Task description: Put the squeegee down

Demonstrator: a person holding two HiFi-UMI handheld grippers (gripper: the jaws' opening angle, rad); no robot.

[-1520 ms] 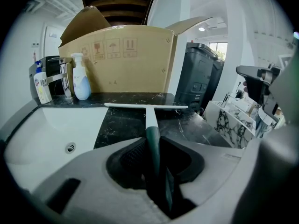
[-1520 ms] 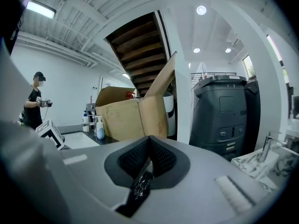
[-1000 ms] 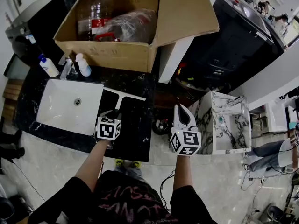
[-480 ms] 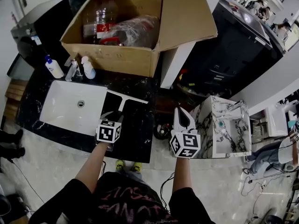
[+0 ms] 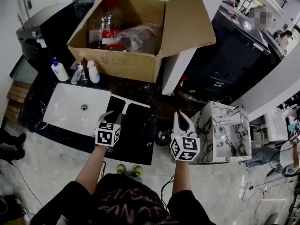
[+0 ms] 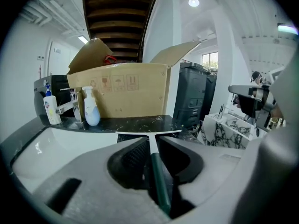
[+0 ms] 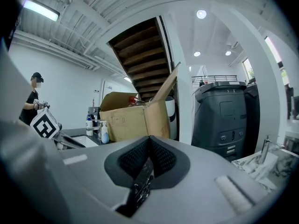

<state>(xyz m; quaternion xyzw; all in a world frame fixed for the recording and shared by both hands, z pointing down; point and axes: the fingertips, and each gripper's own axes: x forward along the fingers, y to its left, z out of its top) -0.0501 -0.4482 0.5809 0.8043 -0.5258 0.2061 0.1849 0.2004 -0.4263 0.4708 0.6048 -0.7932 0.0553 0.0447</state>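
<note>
The squeegee (image 5: 130, 102), a white T-shaped blade on a dark green handle, lies flat on the black marble counter (image 5: 138, 142) just right of the sink. My left gripper (image 5: 112, 116) hovers over the handle's near end. In the left gripper view the green handle (image 6: 159, 183) runs through the narrow gap of my left gripper (image 6: 152, 143), and the blade (image 6: 148, 133) lies ahead. The jaws are closing, and the pads do not press on the handle. My right gripper (image 5: 181, 116) hangs off the counter's right end. In its own view the right gripper (image 7: 149, 142) is shut and empty.
A white sink (image 5: 65, 108) is set in the counter, with a faucet (image 5: 77, 73) and two pump bottles (image 5: 59, 71) behind it. An open cardboard box (image 5: 117, 57) holding bottles and a bag stands at the back. A small marble basin unit (image 5: 220, 131) is on the floor at right.
My left gripper has lifted and drawn back a little along the squeegee's handle. The squeegee stays flat on the counter. The right gripper has hardly moved.
</note>
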